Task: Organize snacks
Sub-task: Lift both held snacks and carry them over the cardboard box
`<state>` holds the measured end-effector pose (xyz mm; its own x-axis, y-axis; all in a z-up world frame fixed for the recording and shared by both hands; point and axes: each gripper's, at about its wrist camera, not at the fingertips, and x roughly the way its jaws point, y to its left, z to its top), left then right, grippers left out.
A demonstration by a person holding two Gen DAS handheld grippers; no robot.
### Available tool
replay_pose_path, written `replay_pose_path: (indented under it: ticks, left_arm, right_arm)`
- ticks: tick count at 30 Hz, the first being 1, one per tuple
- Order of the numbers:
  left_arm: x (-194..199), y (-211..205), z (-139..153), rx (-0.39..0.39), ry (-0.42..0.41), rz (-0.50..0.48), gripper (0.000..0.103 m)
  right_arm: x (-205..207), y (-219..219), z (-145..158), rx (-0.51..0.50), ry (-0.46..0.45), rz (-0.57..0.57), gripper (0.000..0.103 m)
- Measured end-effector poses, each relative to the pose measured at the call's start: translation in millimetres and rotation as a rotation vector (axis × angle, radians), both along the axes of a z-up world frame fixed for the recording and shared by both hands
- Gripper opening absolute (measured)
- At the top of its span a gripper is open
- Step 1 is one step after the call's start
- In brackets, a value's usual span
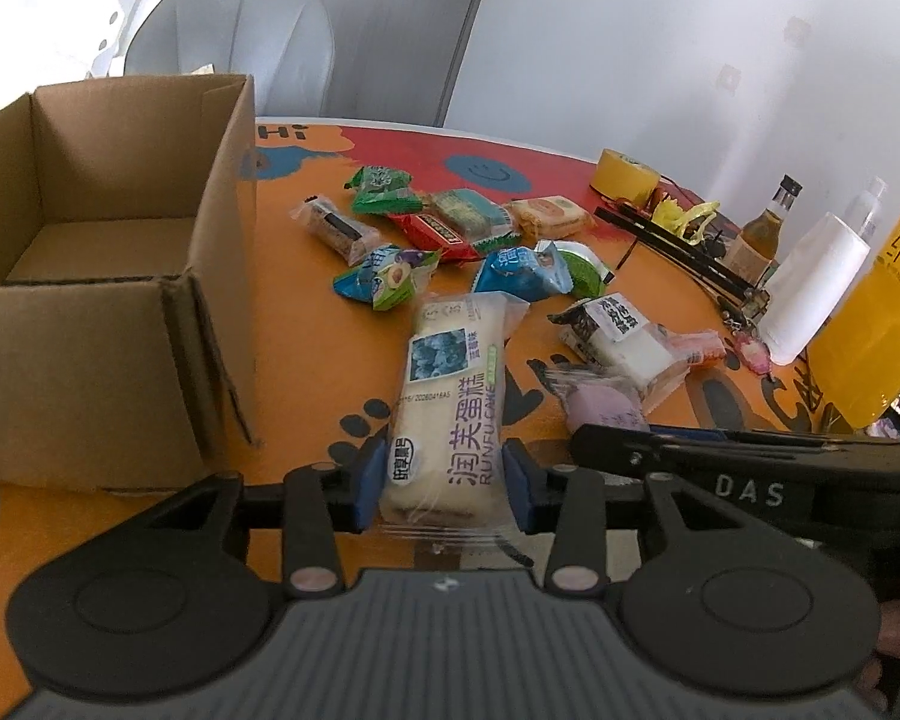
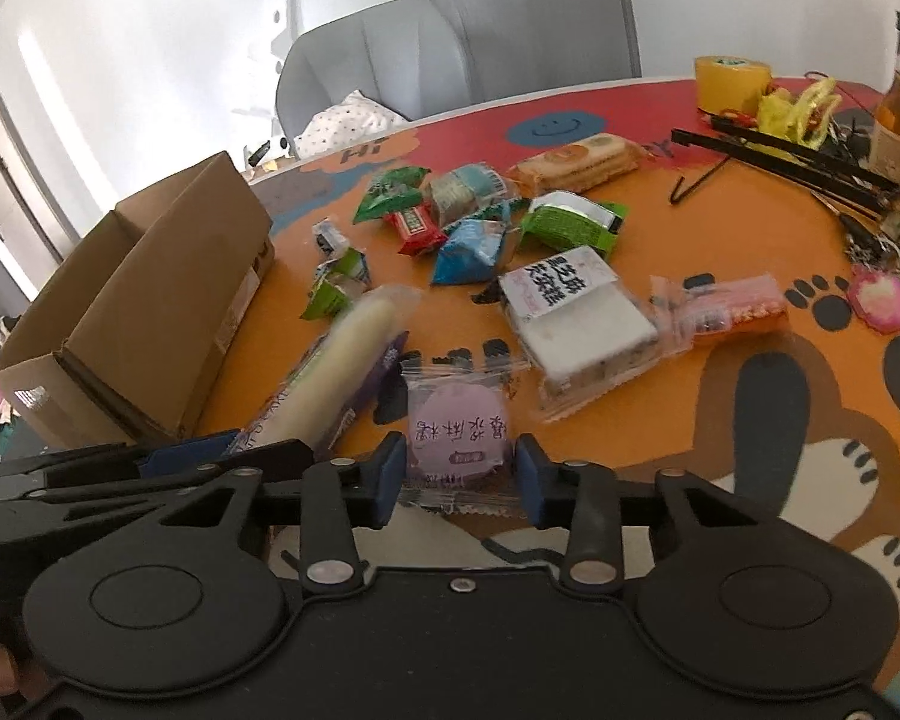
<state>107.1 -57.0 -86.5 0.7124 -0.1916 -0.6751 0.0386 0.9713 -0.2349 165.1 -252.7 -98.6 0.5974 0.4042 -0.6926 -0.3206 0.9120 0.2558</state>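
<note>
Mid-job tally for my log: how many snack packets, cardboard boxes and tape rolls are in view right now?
Snack packets: 12, counting the long cake in the left tool
Cardboard box: 1
Yellow tape roll: 1
Total: 14

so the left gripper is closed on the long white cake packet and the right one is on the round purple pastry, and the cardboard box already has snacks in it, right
Nearly. The left gripper grips the long white cake packet and the right gripper brackets the round purple pastry packet, but the open brown cardboard box has no snacks in it: the left wrist view shows only its bare floor.
</note>
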Motion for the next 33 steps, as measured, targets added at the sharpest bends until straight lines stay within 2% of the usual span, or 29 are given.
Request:
replay_pose_path:
  ticks: [3, 7, 9, 10, 14, 16, 18, 20, 22, 28, 33]
  left_arm:
    - [2.2, -3.0, 0.1, 0.021, -0.002, 0.003, 0.044]
    - [7.8, -4.7, -2.3, 0.028, -0.003, 0.003, 0.054]
    - [10.8, -5.8, -3.9, 0.037, -0.005, 0.003, 0.055]
    - [12.3, -6.5, -4.5, 0.041, -0.004, 0.004, 0.055]
    - [17.1, -7.3, -7.2, 0.046, -0.01, 0.009, 0.055]
    - [18.2, -9.7, -7.9, 0.066, -0.014, 0.004, 0.052]
    - [18.6, -12.4, -8.1, 0.092, -0.012, -0.003, 0.05]
    - [18.3, -12.6, -7.2, 0.093, -0.009, -0.012, 0.037]
    - [18.3, -11.2, -5.6, 0.081, -0.003, -0.016, 0.034]
    - [11.4, -12.5, 1.1, 0.053, -0.013, -0.038, 0.028]
    - [2.4, -12.1, 15.5, 0.041, -0.054, -0.041, 0.026]
  right_arm:
    - [-3.5, -4.1, 1.4, -0.022, 0.0, -0.011, 0.036]
    - [-5.9, -8.4, 2.2, -0.031, 0.0, -0.025, 0.036]
    - [-5.7, -7.0, 3.2, -0.037, -0.007, -0.015, 0.039]
    - [-5.2, -5.7, 3.7, -0.038, -0.014, -0.009, 0.043]
    - [-0.1, 0.5, 0.3, -0.067, -0.023, 0.006, 0.044]
    - [0.6, 3.0, -1.0, -0.078, -0.036, 0.011, 0.044]
    - [-0.2, 5.3, -0.8, -0.102, -0.046, 0.016, 0.038]
    - [-0.7, 5.3, -0.3, -0.117, -0.05, 0.017, 0.035]
    - [-1.3, 3.6, 0.2, -0.107, -0.045, 0.019, 0.033]
    - [-10.3, 1.2, 6.7, -0.083, -0.06, 0.022, 0.032]
    - [-15.9, -1.6, 17.7, -0.064, -0.091, 0.015, 0.032]
